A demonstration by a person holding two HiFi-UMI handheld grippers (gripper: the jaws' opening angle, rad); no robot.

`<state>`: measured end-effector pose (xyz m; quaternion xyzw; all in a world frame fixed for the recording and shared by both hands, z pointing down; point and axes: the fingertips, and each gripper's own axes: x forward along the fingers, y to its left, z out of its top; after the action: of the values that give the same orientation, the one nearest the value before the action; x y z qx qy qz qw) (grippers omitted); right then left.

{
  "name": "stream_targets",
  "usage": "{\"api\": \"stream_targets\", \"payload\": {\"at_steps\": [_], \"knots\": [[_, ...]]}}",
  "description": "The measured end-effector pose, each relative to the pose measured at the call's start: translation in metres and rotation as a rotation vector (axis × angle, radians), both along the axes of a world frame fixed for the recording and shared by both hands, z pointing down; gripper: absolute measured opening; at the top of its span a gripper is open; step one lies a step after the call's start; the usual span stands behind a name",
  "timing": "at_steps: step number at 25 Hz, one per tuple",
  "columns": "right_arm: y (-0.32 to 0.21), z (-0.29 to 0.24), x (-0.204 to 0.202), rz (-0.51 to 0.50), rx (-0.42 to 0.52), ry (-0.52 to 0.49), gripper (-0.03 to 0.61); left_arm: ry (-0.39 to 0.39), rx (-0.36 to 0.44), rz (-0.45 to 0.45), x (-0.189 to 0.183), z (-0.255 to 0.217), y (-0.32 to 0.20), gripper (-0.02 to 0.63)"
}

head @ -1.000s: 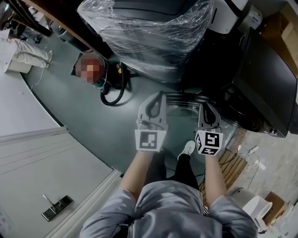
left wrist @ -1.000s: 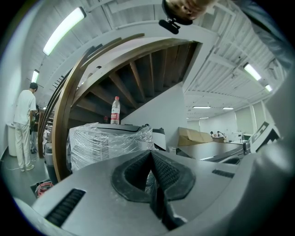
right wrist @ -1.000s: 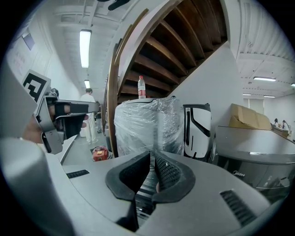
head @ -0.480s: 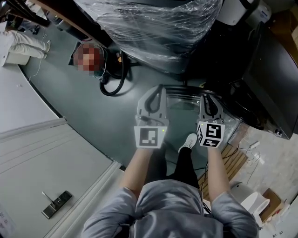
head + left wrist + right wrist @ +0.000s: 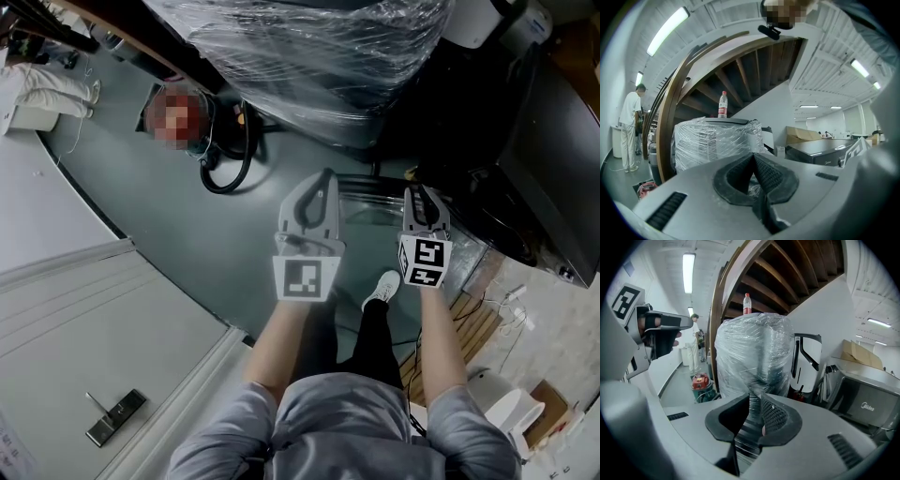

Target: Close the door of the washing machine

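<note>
— So, where is the door sitting?
— Low down in front of the person. The round glass door point(image 5: 373, 204) is standing swung out over the floor point(image 5: 187, 225), just beside the dark machine point(image 5: 548, 178) at the right of the head view. Both grippers are hovering above it.
— Is either one clamping on it?
— Not that I can see. The right gripper point(image 5: 416, 193) is hanging over the door's right part, and its fingers point(image 5: 774, 417) are opening, standing a little apart. Something dark and glossy is showing through the gap, but it is blurred, and I cannot tell whether it is touching them.
— And the other one?
— The left gripper point(image 5: 324, 178) is hanging near the door's left edge, its fingers point(image 5: 768, 173) pressing together at the tips with nothing between them.
— What is lying around?
— A white shoe point(image 5: 380, 291) is showing between the person's forearms, and a wooden pallet point(image 5: 469, 328) is lying just right of it. Beyond the door, an appliance wrapped in plastic film point(image 5: 309, 56) is standing with a bottle point(image 5: 747, 303) on top. A black hose point(image 5: 230, 178) is curling on the floor to its left, and a wooden staircase point(image 5: 787, 277) is rising overhead.
</note>
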<state>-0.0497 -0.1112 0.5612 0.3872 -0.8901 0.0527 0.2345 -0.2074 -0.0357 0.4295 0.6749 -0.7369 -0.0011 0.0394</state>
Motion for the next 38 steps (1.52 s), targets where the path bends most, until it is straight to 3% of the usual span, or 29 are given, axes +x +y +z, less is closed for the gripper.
{"api": "stream_targets", "payload": {"at_steps": [17, 21, 38], "knots": [[-0.013, 0.087, -0.033, -0.149, -0.17, 0.12, 0.118, 0.013, -0.034, -0.018, -0.009, 0.021, 0.005, -0.002], [-0.012, 0.107, -0.03, -0.133, -0.239, 0.13, 0.122, 0.025, -0.042, -0.032, -0.011, 0.023, 0.007, -0.002], [0.001, 0.109, -0.024, -0.122, -0.282, 0.154, 0.126, 0.015, -0.029, -0.013, 0.006, 0.019, 0.006, -0.002]]}}
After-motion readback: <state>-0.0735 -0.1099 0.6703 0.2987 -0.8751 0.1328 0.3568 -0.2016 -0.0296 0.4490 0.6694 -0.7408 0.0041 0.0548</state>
